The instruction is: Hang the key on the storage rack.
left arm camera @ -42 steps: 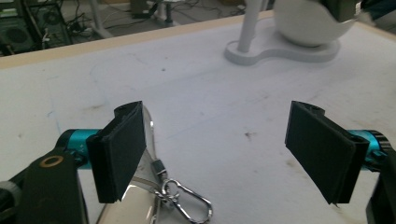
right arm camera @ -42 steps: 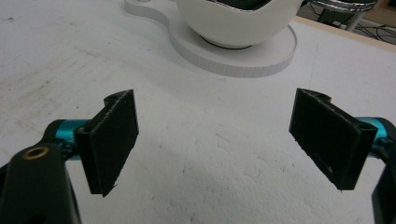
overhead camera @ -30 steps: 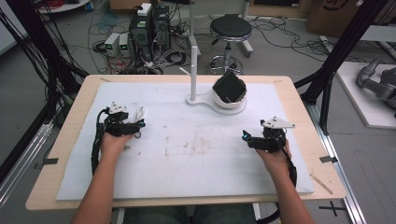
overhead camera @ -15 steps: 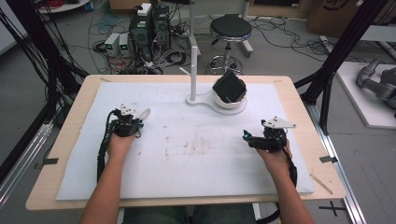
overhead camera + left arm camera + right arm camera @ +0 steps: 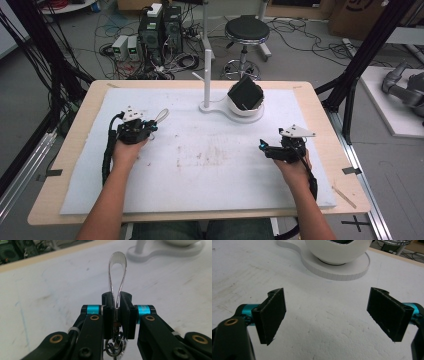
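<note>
White foam sheet covers my wooden table, and it carries faint reddish stains near the middle. Behind the table, on the grey floor, I see a black stool, computer boxes and many loose cables. At the far side of the sheet stands a white stand with a thin upright post and a white bowl; a dark cube-like thing sits tilted in this bowl. My left gripper is pressed together on a thin metal loop, which sticks out forward between the jaws, above the sheet. My right gripper is spread wide with nothing between the jaws, and it points toward the base of the stand. Both grippers are well apart from each other.
</note>
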### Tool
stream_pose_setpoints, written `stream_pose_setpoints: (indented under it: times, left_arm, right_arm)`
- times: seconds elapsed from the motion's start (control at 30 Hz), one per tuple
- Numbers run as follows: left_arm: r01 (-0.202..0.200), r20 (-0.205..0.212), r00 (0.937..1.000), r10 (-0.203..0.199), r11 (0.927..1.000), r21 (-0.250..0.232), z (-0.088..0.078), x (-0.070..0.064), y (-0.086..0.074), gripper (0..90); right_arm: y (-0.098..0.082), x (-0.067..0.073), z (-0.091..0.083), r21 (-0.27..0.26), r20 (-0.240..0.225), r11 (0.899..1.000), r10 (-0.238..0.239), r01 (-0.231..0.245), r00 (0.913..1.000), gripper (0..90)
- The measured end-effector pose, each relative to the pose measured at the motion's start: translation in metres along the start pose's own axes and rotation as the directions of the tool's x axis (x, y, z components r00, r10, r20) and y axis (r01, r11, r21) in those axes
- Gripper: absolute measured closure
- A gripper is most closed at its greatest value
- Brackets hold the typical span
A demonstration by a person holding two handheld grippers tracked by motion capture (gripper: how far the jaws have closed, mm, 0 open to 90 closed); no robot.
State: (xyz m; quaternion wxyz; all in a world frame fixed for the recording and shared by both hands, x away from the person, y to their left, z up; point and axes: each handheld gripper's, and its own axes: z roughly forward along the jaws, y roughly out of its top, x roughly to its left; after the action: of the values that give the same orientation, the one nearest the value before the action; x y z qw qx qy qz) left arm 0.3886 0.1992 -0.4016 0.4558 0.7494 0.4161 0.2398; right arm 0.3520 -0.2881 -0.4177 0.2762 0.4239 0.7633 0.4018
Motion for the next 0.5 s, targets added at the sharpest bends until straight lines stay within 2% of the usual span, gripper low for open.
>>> stream_pose_setpoints:
  times: [0.13, 0.23, 0.33, 0.43, 0.5]
  left_arm:
    - [0.022, 0.035, 0.9992, -0.019, 0.9956, -0.091, -0.010, -0.011, 0.019, 81.6]
    - [0.009, 0.048, 0.9988, -0.002, 0.9900, -0.141, -0.014, -0.021, 0.034, 81.6]
    - [0.001, 0.062, 0.9980, 0.011, 0.9820, -0.189, -0.017, -0.031, 0.051, 81.6]
    - [0.012, 0.087, 0.9961, 0.009, 0.9712, -0.238, -0.019, -0.039, 0.068, 81.6]
    - [0.000, 0.088, 0.9959, 0.024, 0.9666, -0.256, -0.019, -0.044, 0.080, 81.6]
  right_arm:
    - [0.000, 0.001, -0.001, -0.009, 0.003, 1.000, 0.001, -0.001, 1.0000, 15.7]
    - [0.001, 0.002, -0.001, -0.009, 0.000, 1.000, 0.000, 0.000, 1.0000, 15.7]
    - [0.001, 0.003, 0.000, -0.006, -0.003, 1.000, -0.004, 0.004, 1.0000, 15.7]
    - [0.001, 0.002, 0.000, -0.006, -0.005, 1.000, -0.008, 0.008, 1.0000, 15.7]
    - [0.001, 0.002, 0.000, -0.007, -0.006, 1.000, -0.004, 0.004, 1.0000, 15.7]
